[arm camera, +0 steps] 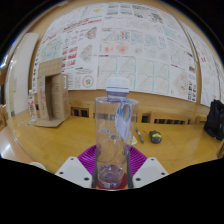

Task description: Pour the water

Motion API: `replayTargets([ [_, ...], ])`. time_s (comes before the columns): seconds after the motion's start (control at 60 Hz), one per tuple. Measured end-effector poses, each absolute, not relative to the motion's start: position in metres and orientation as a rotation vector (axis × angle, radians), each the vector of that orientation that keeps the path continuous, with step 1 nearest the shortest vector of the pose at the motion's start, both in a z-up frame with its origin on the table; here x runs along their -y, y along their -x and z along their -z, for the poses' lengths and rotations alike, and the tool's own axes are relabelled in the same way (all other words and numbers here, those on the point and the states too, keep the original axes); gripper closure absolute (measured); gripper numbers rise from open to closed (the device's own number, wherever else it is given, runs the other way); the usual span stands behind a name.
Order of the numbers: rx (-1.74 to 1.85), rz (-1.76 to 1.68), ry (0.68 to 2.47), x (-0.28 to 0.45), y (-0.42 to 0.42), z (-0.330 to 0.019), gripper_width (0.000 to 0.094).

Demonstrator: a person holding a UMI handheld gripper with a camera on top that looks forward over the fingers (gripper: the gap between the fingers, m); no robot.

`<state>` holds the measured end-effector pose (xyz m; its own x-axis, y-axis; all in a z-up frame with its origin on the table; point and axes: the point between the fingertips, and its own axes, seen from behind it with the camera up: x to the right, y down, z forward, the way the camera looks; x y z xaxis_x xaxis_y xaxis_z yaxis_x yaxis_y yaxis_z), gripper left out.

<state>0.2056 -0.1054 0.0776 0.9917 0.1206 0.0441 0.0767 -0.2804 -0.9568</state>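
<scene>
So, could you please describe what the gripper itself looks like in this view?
The gripper has two pale, whitish fingers with angular, blocky tips. Each carries a magenta pad on its inner face. No cables, markings, hand or sleeve show in this view.

Poster print on wall too small to read, bottle base hidden between fingers

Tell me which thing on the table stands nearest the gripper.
The clear plastic bottle, upright between the gripper's fingers; the cardboard box and black bag sit farther back.
</scene>
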Motion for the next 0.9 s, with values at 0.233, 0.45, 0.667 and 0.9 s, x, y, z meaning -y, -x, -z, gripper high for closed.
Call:
replayTargets([
  [0.233, 0.070, 0.022, 1.980, 0.129, -0.217, -0.078, 0.0069],
  [0.45, -0.009, 0.087, 2.048, 0.229, -0.195, -0.129, 0.0089],
  [0.667, -0.044, 0.134, 2.061, 0.373, -0.145, -0.176, 0.0081],
  [0.9, -0.090, 0.172, 2.069, 0.495, -0.110, -0.186, 0.0083],
])
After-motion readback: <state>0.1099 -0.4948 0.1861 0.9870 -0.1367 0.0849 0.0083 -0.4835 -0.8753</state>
